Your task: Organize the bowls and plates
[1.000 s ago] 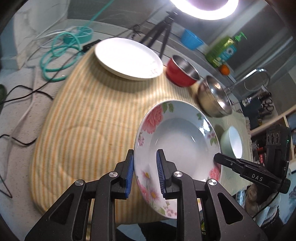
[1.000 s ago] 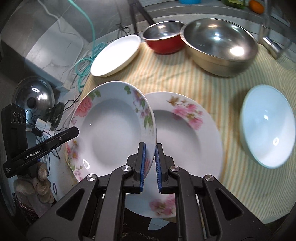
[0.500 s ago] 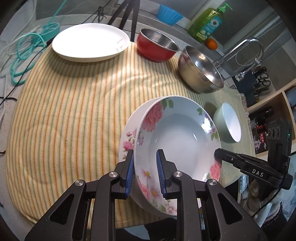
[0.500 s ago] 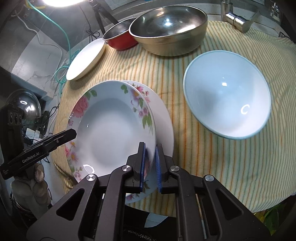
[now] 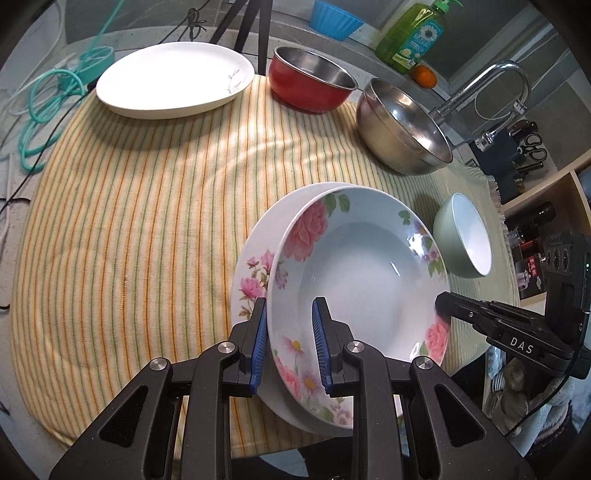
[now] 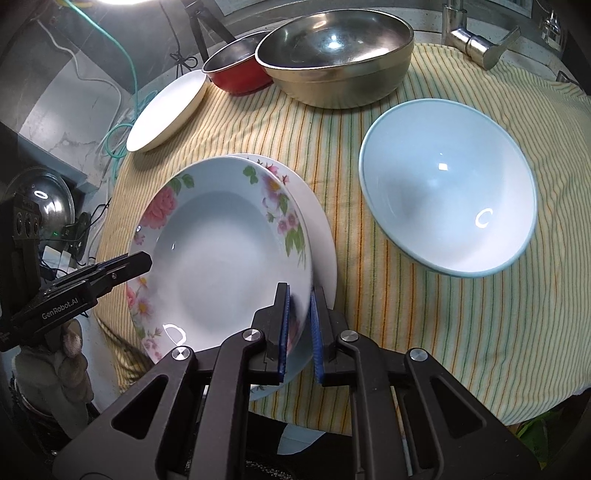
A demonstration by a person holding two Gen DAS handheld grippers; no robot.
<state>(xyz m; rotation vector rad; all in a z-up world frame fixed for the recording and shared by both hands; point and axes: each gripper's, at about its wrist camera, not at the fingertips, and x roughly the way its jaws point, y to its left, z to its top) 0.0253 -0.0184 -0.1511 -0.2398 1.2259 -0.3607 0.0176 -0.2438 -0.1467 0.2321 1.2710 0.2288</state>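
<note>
A deep floral plate [image 5: 362, 266] [image 6: 221, 251] is held by two opposite rims. My left gripper [image 5: 290, 306] is shut on its near-left rim, and my right gripper [image 6: 300, 295] is shut on its right rim. Directly beneath lies a second floral plate [image 5: 255, 258] [image 6: 321, 229] on the striped cloth [image 5: 147, 221]; only its edge shows. The held plate sits slightly tilted and close over it; whether they touch I cannot tell. Farther back stand a white plate [image 5: 173, 79], a red bowl [image 5: 310, 85] and a steel bowl [image 5: 402, 125]. A pale green bowl [image 6: 447, 210] stands to the right.
Behind the cloth are a faucet [image 5: 491, 85], a green soap bottle [image 5: 410, 37], a blue bowl [image 5: 336, 22] and tripod legs. A teal cable [image 5: 48, 107] coils off the cloth's left side. The table's front edge is just below the two plates.
Both grippers carried the floral plate sideways and a little down, from bare cloth to over the second floral plate. Since half a second ago it has hardly moved.
</note>
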